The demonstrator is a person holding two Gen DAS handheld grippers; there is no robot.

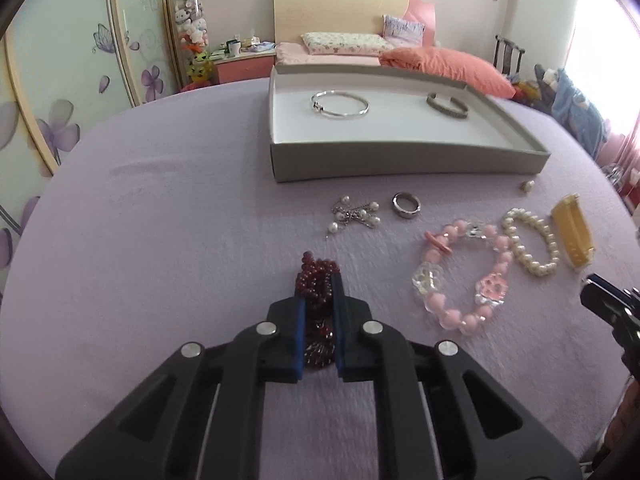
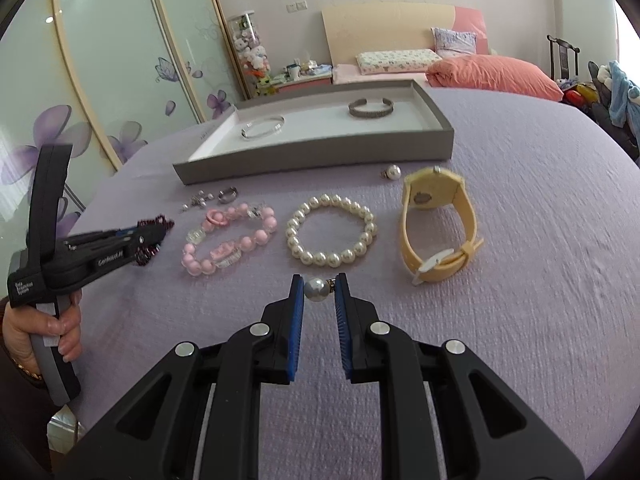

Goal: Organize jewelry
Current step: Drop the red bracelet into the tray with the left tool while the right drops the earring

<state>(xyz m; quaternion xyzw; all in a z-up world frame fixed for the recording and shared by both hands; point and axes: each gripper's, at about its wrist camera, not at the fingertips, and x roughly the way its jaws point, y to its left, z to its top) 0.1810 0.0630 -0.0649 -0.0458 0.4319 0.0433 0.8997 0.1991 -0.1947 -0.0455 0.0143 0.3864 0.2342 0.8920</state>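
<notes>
My left gripper (image 1: pixel 319 286) is shut on a dark red bead bracelet (image 1: pixel 314 270) that lies bunched on the lilac cloth; beads show between and beyond the blue pads. In the right wrist view the left gripper (image 2: pixel 156 234) sits at the left with the red beads (image 2: pixel 142 256) in its tips, and a hand holds its handle. My right gripper (image 2: pixel 319 280) is shut on a grey pearl earring (image 2: pixel 317 289) just above the cloth. Farther back stands a grey tray (image 1: pixel 400 160) holding a silver bangle (image 1: pixel 340 105) and a dark cuff (image 1: pixel 447 106).
Loose on the cloth are a pink bead bracelet (image 2: pixel 262 236), a white pearl bracelet (image 2: pixel 332 259), a yellow watch (image 2: pixel 432 188), a silver ring (image 2: pixel 227 195), a small pearl cluster (image 2: pixel 198 200) and a pearl stud (image 2: pixel 392 172). A bed and a wardrobe lie beyond.
</notes>
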